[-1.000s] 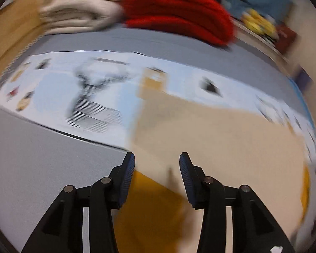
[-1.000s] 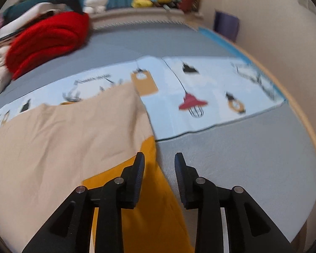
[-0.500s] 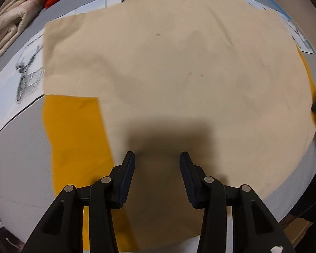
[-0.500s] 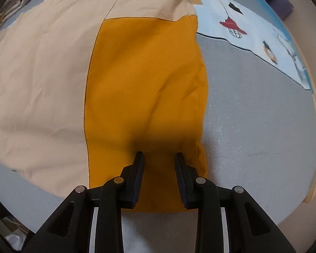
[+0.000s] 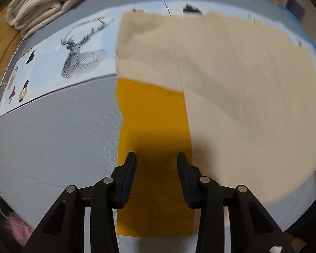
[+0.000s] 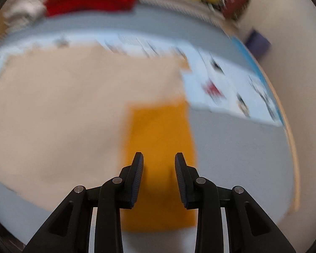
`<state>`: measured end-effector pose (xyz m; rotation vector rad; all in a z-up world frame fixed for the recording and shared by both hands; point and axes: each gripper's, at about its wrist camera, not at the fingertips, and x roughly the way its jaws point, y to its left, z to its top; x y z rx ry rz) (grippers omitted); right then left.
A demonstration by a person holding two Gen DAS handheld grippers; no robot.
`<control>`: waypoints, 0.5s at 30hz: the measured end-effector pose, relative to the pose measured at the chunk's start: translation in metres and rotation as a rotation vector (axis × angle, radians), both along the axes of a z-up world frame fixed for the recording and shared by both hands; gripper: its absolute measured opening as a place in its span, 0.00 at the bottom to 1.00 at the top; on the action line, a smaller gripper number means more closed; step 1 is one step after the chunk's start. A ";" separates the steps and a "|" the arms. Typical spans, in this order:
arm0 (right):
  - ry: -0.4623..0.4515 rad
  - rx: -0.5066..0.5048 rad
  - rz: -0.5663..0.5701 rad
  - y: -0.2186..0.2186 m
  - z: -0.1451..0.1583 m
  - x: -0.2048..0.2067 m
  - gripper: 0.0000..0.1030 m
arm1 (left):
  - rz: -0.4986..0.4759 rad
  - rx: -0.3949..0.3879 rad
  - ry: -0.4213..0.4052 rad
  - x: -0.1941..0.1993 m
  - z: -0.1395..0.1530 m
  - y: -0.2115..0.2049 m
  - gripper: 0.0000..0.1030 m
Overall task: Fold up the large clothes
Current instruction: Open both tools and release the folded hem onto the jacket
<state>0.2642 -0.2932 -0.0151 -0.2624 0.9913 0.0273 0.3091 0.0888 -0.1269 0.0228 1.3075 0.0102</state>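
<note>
Here my left gripper [image 5: 156,158], closing, and right gripper [image 6: 159,158], part open, hold nothing. The beige-and-mustard garment [image 5: 242,97] looks light and limp. I'd pinch its mustard sleeve hems.

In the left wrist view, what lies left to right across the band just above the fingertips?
Bare grey cover → yellow panel of the garment → beige panel of the same garment, reaching almost to the right edge.

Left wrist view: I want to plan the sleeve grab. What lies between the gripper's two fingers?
Only the garment's mustard-yellow panel, shadowed, below the closing left gripper; nothing pinched, shown in the left wrist view.
</note>
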 end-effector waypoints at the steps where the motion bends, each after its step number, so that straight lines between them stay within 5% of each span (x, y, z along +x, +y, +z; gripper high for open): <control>1: -0.011 0.056 0.055 0.022 0.005 -0.003 0.32 | 0.006 -0.015 -0.020 0.002 0.005 -0.001 0.32; 4: 0.031 0.124 0.170 0.068 -0.005 -0.004 0.32 | 0.017 -0.035 -0.091 -0.002 0.019 0.004 0.28; 8: 0.174 0.029 0.285 0.115 -0.051 0.006 0.32 | 0.030 -0.057 -0.183 -0.002 0.035 0.014 0.25; 11: 0.263 -0.066 0.287 0.126 -0.085 0.017 0.32 | 0.063 -0.070 -0.223 -0.021 0.036 0.016 0.25; 15: 0.266 -0.023 0.219 0.121 -0.080 0.027 0.32 | 0.109 -0.069 -0.275 -0.048 0.045 0.022 0.25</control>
